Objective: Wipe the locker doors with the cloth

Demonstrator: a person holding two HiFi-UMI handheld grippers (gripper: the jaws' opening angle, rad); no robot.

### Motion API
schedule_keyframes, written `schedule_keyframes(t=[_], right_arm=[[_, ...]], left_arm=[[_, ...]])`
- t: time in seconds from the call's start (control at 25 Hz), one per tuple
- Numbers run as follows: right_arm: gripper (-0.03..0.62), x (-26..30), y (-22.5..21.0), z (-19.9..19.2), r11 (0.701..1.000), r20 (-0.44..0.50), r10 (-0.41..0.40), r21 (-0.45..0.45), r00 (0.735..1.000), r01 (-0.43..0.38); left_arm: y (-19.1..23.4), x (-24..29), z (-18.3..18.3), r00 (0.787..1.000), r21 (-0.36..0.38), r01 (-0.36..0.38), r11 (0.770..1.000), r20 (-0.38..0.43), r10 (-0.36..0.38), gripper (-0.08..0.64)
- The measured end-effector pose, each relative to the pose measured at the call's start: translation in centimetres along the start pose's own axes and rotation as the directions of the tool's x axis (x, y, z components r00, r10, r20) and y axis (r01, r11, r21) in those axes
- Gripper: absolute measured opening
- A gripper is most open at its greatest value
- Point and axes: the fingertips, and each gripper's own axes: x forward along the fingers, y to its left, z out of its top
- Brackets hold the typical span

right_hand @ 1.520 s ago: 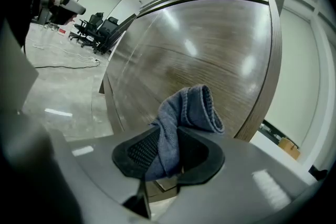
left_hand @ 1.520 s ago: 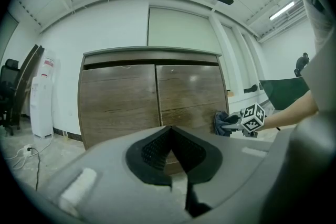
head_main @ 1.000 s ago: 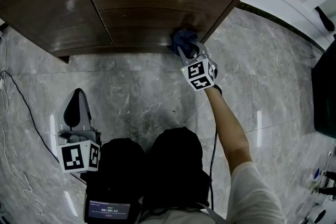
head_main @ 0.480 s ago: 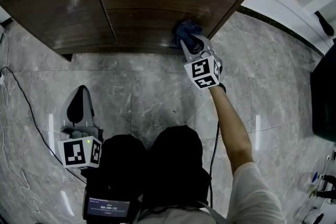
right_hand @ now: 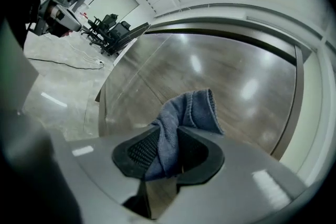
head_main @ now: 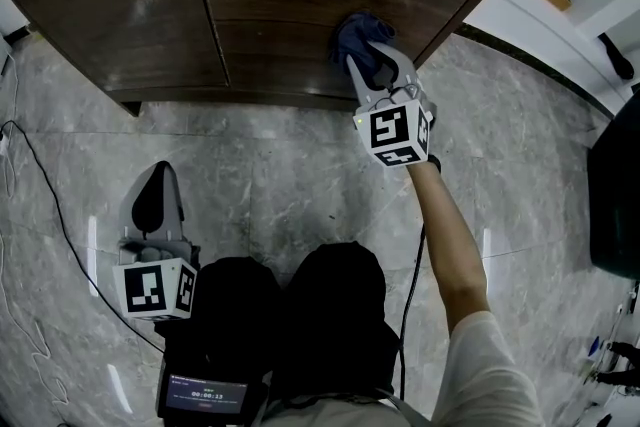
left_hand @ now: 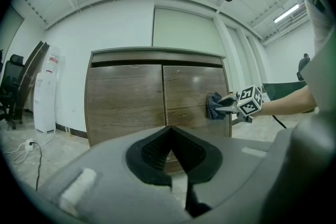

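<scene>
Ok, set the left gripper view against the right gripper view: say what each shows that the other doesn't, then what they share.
Only the left gripper view: both locker doors whole with the seam between them, the right gripper seen from outside, and a tall white appliance beside the locker. Only the right gripper view: its jaws clamped on the cloth close up, the left gripper far off, and office chairs. Both: the blue cloth at the right-hand door, brown wood, grey floor.

Grey marble floor (head_main: 280, 175) is reflecting ceiling lights; white water dispenser (left_hand: 44, 94) is standing against white wall (left_hand: 115, 29); black chair (left_hand: 9, 89) sitting left of dispenser; cable (left_hand: 38, 165) lying before dispenser.
</scene>
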Motion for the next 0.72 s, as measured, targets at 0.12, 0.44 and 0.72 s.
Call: schedule_keyframes(t=[0.12,0.44,0.72], right_arm=[[0.103,-0.1,-0.8,1.7,1.000,0.020,-0.016,-0.023,1.000,0.017],[0.104,-0.5,-2.6,5.0,0.998,0.067,-0.051,-0.030,0.996,0.053],[0.104,-0.8,-4.8,8.7,0.996,0.123,-0.075,-0.043,0.990,0.081]], left_arm=[[0.1,0.0,0.0,1.000,0.003,-0.001,1.000,0.003,0.001,0.003],[0.5,-0.1,-0.3,1.000,-0.006,-0.001,1.000,0.003,0.001,0.003],[0.5,0.0,-0.2,1.000,-0.013,-0.002,1.000,0.010,0.002,0.003]])
